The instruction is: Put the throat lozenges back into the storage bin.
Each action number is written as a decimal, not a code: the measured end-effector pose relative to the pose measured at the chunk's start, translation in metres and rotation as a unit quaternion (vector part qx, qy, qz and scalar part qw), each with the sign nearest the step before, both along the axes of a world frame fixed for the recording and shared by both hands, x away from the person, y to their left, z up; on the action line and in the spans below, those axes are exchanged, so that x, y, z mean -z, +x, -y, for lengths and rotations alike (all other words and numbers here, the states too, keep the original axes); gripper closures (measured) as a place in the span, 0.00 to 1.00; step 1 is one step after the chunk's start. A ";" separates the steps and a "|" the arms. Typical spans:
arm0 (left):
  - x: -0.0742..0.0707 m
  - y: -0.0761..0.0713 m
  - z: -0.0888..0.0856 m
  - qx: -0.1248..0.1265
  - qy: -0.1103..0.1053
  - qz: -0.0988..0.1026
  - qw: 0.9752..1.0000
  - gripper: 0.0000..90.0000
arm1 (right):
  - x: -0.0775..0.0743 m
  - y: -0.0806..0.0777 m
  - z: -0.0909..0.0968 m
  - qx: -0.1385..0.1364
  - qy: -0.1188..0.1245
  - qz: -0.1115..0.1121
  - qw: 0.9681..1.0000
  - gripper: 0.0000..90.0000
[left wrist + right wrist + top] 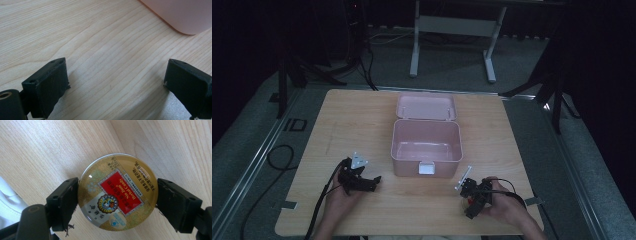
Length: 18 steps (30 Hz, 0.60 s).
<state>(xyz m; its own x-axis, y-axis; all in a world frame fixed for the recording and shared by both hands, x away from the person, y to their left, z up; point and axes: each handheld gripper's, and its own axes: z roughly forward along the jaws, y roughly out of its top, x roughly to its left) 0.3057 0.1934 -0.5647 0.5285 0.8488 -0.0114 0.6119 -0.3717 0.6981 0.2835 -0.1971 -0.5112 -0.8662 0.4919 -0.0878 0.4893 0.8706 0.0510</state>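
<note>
While the right tool [117,195] grips a candy tin [117,192], a pink box [427,142] stands open nearby.

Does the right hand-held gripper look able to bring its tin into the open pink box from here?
Probably yes: the right hand-held gripper clamps the tin, and the pink box stands open nearby.

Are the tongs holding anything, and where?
The right tongs pinch a round candy tin by its opposite edges. The left tongs are open, holding nothing.

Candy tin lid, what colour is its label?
Red label on the gold candy tin, clearest in the right gripper view.
</note>
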 end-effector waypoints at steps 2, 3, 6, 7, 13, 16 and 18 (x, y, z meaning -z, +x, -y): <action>0.000 0.000 0.000 0.000 0.000 0.000 1.000 0.06 | 0.000 0.000 0.001 0.002 0.001 0.001 1.000 0.23; 0.000 0.000 0.000 0.000 0.000 0.000 1.000 0.06 | 0.000 0.000 0.001 0.000 0.001 0.001 1.000 0.23; 0.000 0.000 0.000 0.000 0.000 0.000 1.000 0.06 | -0.002 -0.001 0.001 0.000 0.003 0.002 1.000 0.23; 0.000 0.000 0.000 0.000 0.000 0.000 1.000 0.06 | -0.003 -0.001 0.001 0.000 0.003 0.003 1.000 0.23; 0.000 0.000 0.000 0.001 0.001 0.000 1.000 0.06 | -0.009 -0.001 0.001 -0.006 0.004 0.009 1.000 0.23; 0.000 0.000 0.000 0.000 0.000 0.000 1.000 0.06 | -0.012 0.000 0.002 -0.007 0.004 0.011 1.000 0.23; 0.000 0.000 0.000 0.000 0.000 0.000 1.000 0.06 | -0.014 0.001 0.002 -0.007 0.005 0.013 1.000 0.23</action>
<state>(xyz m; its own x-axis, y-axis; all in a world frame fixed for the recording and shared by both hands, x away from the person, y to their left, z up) 0.3058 0.1934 -0.5646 0.5289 0.8486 -0.0108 0.6116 -0.3723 0.6981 0.2841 -0.1989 -0.4968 -0.8703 0.4814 -0.1046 0.4761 0.8764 0.0720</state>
